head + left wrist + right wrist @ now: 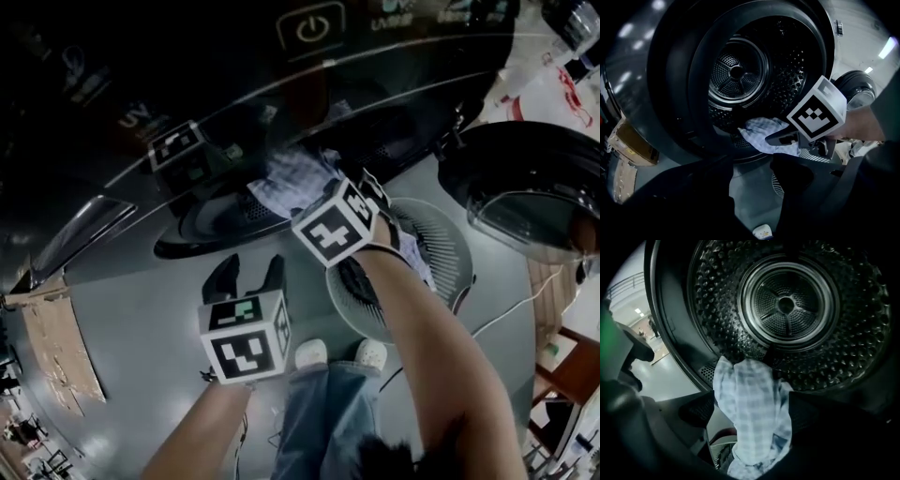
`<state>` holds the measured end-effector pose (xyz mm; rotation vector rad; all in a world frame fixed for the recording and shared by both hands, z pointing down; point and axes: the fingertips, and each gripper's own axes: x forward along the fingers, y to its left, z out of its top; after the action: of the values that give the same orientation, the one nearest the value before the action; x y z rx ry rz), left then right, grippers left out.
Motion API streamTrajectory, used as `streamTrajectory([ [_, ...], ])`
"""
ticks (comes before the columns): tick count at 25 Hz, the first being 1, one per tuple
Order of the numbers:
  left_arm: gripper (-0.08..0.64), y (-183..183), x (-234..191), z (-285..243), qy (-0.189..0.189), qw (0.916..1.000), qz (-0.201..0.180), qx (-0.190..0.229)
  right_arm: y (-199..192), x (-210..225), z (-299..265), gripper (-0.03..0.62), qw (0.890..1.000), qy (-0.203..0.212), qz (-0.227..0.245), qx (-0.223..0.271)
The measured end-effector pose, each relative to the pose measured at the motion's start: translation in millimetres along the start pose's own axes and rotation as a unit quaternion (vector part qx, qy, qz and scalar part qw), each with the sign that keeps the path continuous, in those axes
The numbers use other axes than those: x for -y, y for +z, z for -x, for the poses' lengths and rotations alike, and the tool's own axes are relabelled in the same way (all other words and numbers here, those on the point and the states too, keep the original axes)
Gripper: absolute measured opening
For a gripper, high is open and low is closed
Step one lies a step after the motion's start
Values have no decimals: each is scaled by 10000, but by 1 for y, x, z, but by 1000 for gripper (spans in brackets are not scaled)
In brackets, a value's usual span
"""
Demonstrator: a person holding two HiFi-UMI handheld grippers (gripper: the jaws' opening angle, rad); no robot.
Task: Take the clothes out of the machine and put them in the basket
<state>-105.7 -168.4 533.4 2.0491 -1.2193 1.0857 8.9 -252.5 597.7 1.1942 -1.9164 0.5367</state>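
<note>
Dark drum [787, 305] shows one checked cloth [750, 380] left, lower centre, ungripped between the wide right gripper [747, 406]; left gripper [754, 164] half-open, empty.

The drum [787, 305] gleams: polished metal, dimpled and perforated all round. The cloth [750, 418] is thin woven check, soft, matt and crumpled. The machine front [187, 84] is dark and glossy, throwing back reflections. The basket [441, 253] looks like smooth white slatted plastic. The floor [131, 337] is grey and smooth, with a soft sheen. The door [525, 159] is shiny dark plastic.
</note>
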Motion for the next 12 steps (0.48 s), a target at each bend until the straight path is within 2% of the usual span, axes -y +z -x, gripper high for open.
streamTrajectory([
  [4,265,-7,-1,0,-22,10000,-19,-54,-17,-2,-19,472,9991,-105,185,-367],
  [7,264,-11,-3,0,-38,9999,-121,-58,-26,3,-29,472,9989,-245,113,-371],
  [9,264,-13,-5,-2,-26,9998,-182,-75,-28,8,-32,471,9976,-513,270,-391],
  [10,264,-15,-6,-3,-14,9998,-201,-92,-30,12,-30,422,9957,-700,371,-471],
  [11,264,-16,-8,-3,-1,9997,-212,-107,-33,14,-26,225,9942,-810,406,-571],
  [12,264,-16,-9,-4,11,9997,-219,-117,-35,15,-22,57,9943,-793,324,-629],
])
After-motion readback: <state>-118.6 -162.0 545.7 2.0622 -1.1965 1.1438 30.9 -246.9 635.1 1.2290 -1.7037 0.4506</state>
